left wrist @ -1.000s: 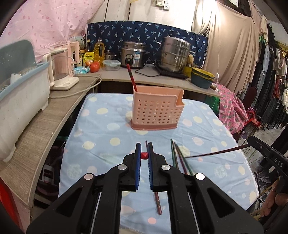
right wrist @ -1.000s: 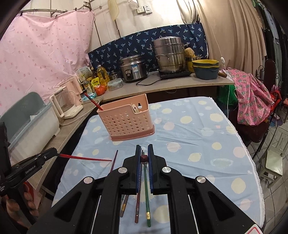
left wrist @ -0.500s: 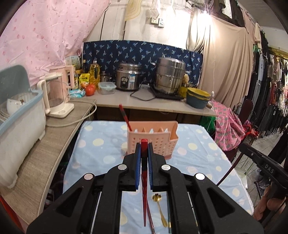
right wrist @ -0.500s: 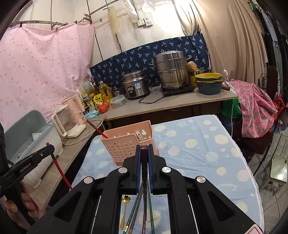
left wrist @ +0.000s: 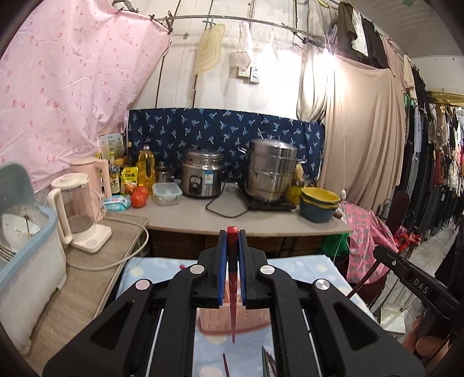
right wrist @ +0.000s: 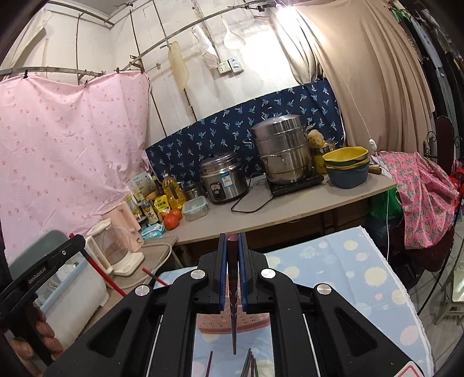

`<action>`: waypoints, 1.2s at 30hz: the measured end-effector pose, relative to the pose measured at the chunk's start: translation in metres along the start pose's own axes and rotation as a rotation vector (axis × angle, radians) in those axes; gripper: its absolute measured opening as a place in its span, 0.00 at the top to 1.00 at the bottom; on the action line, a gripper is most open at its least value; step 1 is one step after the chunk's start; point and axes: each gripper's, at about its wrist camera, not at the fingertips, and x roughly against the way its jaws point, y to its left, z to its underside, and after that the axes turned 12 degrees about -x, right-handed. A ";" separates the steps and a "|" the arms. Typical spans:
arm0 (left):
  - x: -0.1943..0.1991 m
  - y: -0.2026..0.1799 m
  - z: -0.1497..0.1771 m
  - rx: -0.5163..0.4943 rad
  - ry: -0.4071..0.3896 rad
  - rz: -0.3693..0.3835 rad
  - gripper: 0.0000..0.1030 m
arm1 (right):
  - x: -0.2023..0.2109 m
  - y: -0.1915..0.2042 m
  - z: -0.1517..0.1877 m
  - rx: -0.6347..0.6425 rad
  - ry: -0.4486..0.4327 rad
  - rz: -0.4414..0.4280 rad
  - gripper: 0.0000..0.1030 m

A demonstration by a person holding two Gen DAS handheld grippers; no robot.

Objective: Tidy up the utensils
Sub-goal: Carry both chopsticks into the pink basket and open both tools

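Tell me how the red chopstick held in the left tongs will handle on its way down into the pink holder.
The red chopstick hangs straight from the left tongs, so it is probably stiff. It is thin and looks glossy, so it may slip or pivot. It tapers to a narrow tip, so it should enter the pink holder easily.

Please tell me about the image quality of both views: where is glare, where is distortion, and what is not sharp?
Left wrist view: the lamp burns out the beige curtain; fisheye bends the hanging rail; the red chopstick is soft. Right wrist view: glare at the top lamp; the counter curves; corners are dark.
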 end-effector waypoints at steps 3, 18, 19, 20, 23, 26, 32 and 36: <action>-0.011 0.005 -0.015 0.003 -0.027 -0.013 0.93 | -0.014 0.003 -0.014 -0.010 -0.032 -0.003 0.93; -0.076 0.029 -0.031 0.035 -0.076 -0.056 0.93 | -0.091 0.012 -0.031 0.009 -0.082 0.012 0.93; -0.082 0.029 -0.027 0.035 -0.066 -0.059 0.93 | -0.096 0.011 -0.029 0.011 -0.075 0.013 0.93; -0.087 0.030 -0.023 0.037 -0.055 -0.058 0.93 | -0.102 0.010 -0.027 0.012 -0.065 0.018 0.93; -0.101 0.033 -0.010 0.050 -0.025 -0.054 0.93 | -0.114 0.006 -0.016 0.011 -0.038 0.026 0.93; -0.110 0.035 0.002 0.059 0.002 -0.050 0.93 | -0.125 0.000 -0.007 0.005 -0.006 0.033 0.93; -0.121 0.039 0.023 0.076 0.052 -0.047 0.93 | -0.137 -0.006 0.010 0.002 0.043 0.052 0.93; -0.124 0.039 0.034 0.086 0.081 -0.046 0.93 | -0.142 -0.009 0.020 0.000 0.066 0.066 0.93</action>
